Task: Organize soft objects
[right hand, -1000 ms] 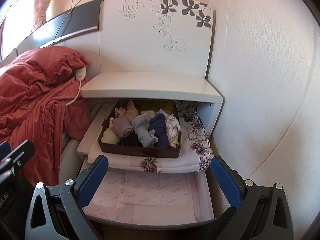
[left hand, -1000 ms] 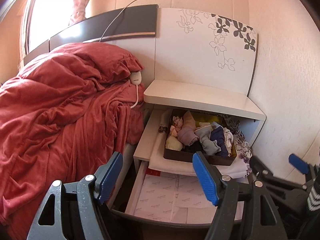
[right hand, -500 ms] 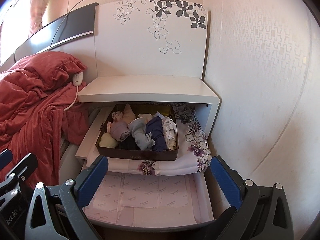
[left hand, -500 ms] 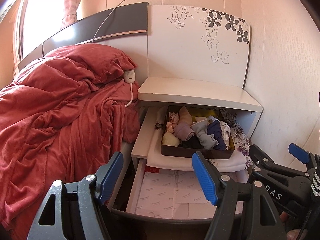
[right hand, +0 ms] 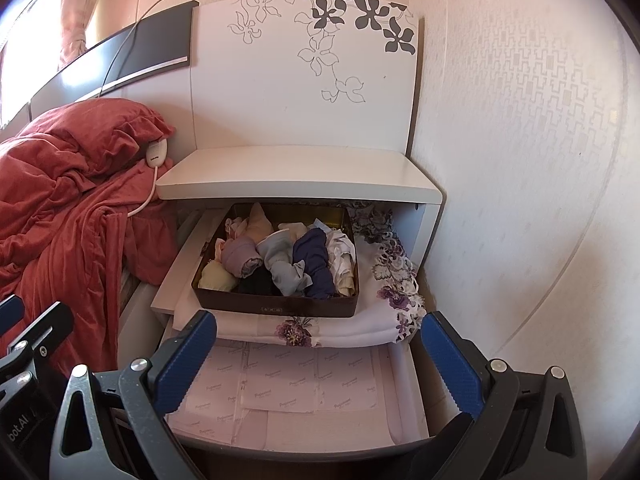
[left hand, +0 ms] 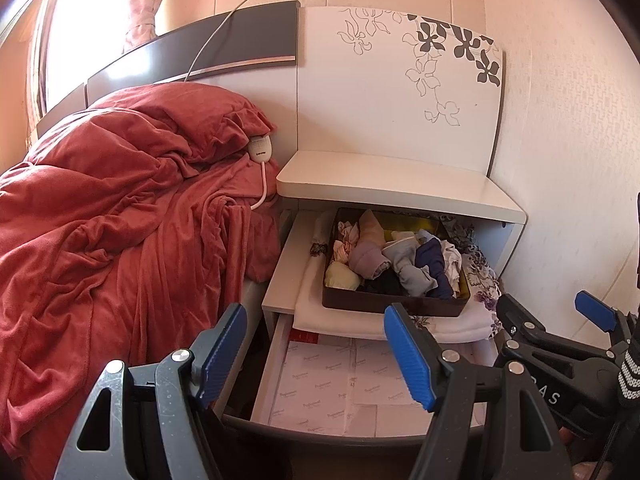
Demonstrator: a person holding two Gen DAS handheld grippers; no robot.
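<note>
A dark brown box (left hand: 390,304) (right hand: 276,303) full of several rolled soft garments (left hand: 400,264) (right hand: 280,256) sits on folded white floral cloth (right hand: 384,312) in the nightstand's open upper drawer. My left gripper (left hand: 316,352) is open and empty, held back in front of the lower drawer. My right gripper (right hand: 320,356) is open and empty, also in front of the lower drawer; it shows at the right of the left wrist view (left hand: 560,332).
The open lower drawer (right hand: 304,392) holds pink printed paper sheets. The white nightstand top (right hand: 296,176) is above. A bed with a red blanket (left hand: 100,220) lies left, with a white corded controller (left hand: 260,148). A wall (right hand: 540,160) is close on the right.
Both grippers have drawn back a little from the nightstand; the box looks smaller and more of the headboard shows. Both stay open and empty.
</note>
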